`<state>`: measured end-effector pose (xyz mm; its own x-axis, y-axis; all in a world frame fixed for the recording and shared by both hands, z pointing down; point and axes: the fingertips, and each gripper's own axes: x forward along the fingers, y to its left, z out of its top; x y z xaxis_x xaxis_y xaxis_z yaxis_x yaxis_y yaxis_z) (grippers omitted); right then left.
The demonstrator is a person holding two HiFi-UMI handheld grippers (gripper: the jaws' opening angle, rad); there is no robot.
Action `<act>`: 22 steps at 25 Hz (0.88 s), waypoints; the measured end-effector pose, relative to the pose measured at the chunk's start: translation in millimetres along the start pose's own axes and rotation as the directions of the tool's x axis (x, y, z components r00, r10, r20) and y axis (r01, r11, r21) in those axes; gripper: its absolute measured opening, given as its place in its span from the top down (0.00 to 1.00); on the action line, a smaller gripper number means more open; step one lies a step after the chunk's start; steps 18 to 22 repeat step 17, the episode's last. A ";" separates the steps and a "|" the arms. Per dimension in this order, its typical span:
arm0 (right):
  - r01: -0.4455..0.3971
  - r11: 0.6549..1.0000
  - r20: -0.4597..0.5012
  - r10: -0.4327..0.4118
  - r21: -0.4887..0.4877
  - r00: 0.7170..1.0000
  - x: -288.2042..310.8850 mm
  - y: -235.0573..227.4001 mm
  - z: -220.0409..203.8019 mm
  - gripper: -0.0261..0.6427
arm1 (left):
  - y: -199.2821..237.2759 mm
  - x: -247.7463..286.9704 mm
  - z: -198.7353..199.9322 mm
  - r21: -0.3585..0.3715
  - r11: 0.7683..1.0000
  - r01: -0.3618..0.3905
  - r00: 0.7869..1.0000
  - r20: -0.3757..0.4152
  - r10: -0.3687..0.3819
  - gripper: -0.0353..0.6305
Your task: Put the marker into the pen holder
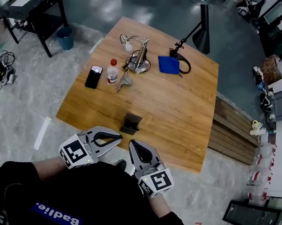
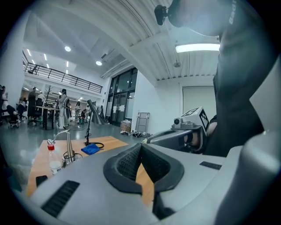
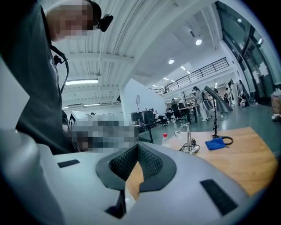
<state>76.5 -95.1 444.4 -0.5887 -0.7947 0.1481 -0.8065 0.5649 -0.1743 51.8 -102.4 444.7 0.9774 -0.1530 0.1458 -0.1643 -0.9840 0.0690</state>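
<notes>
1. Step in hand: by my reading the task has not begun. Both tools hang off the near edge of the surface (image 1: 182,115), close to the person's body, and neither holds anything
2. Left tool (image 2: 140,147): jaws pressed together at the tips, with only wood showing through the gap behind them. Right tool (image 3: 137,147): the same, tips met and nothing pinched
3. In the head view the 2 tools sit side by side, tips near each other, left (image 1: 119,136) and right (image 1: 132,143)
4. Marker: I cannot pick it out for certain. A small grey thing (image 1: 125,81) lying just beside the bottle (image 1: 113,71) may be it, and it is well apart from both tools
5. Next move, as a judgement: reach 1 tool across the surface, spread its jaws and close them on the marker
6. Containers: the holder (image 1: 131,123) stands upright near the front edge, just ahead of the tools. Its inside looks dark and nothing sticks out of it. The bottle is capped in red and looks pale in its lower part
7. A phone (image 1: 94,76) lies to the bottle's left and a blue cloth (image 1: 168,64) farther back
</notes>
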 end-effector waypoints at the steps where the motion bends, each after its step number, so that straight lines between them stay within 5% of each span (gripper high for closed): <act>1: 0.000 1.000 0.000 0.000 0.001 1.000 0.0 0.3 0.3 0.95 | -0.8 -0.1 0.0 -0.002 1.000 0.000 1.000 -0.001 0.000 0.93; 22: 0.016 1.000 -0.070 -0.014 0.023 0.997 3.2 3.2 -7.3 0.95 | -2.4 -4.7 -2.6 -0.003 1.000 -0.006 1.000 -0.005 0.006 0.93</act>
